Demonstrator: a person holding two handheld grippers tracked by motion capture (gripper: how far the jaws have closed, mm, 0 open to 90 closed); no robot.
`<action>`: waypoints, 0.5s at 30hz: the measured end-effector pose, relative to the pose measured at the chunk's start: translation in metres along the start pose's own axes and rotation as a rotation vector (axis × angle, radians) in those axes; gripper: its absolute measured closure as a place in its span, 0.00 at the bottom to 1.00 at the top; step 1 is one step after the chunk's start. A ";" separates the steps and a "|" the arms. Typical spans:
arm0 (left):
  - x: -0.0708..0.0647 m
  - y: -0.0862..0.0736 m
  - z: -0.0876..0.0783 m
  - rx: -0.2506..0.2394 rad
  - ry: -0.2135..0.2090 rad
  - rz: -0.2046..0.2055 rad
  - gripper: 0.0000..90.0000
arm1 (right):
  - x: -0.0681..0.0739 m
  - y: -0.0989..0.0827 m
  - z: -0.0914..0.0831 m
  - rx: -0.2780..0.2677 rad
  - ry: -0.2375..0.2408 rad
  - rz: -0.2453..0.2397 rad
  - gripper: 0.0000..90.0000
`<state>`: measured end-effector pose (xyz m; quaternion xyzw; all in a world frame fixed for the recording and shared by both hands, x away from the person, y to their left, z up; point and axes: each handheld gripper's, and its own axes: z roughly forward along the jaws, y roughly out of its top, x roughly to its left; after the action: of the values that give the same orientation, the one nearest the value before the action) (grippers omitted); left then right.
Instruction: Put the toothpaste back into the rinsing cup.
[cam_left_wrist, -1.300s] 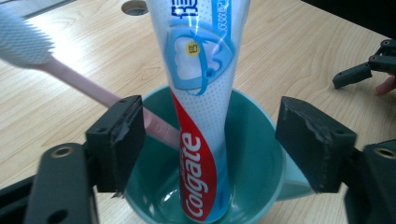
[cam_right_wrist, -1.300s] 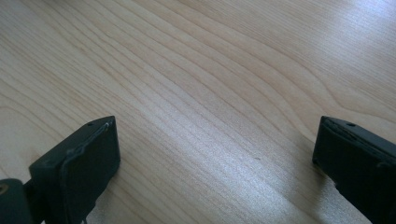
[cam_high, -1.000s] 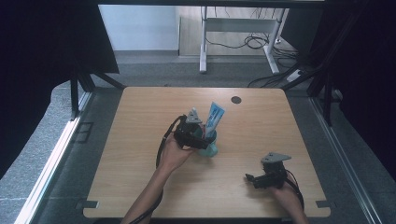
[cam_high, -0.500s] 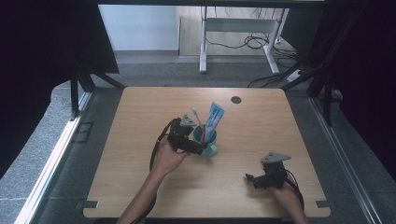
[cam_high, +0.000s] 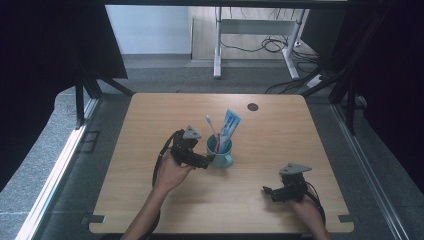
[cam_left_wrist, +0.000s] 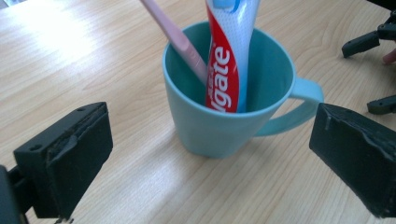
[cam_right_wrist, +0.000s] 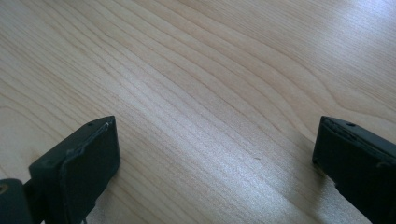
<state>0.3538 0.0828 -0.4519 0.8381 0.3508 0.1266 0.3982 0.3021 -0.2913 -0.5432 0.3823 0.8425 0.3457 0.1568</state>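
Centre of the high view: left gripper (cam_high: 207, 161) had just spread its jaws wide and backed off left of the teal mug (cam_high: 220, 152); nothing sat between them. Mug stood upright mid-table, released, handle toward frame right. Toothpaste tube (cam_high: 229, 127) and pink toothbrush (cam_high: 212, 128) stood in it, long axes near-vertical, leaning apart. Right gripper (cam_high: 268, 192) rested spread, lower right.

Dim high view, glare on tabletop (cam_right_wrist: 224, 177)
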 end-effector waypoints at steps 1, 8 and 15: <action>0.000 -0.001 -0.001 0.000 0.001 0.001 0.00 | 0.000 0.000 0.000 0.001 0.000 0.001 0.00; 0.002 -0.012 -0.006 0.005 0.010 -0.004 0.00 | 0.000 0.000 0.000 0.000 -0.001 -0.001 0.00; 0.004 -0.024 -0.011 0.010 0.023 -0.002 0.00 | 0.000 0.000 0.000 0.001 -0.001 0.000 0.00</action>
<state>0.3400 0.1022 -0.4633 0.8382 0.3567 0.1341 0.3901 0.3021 -0.2913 -0.5431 0.3826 0.8426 0.3451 0.1569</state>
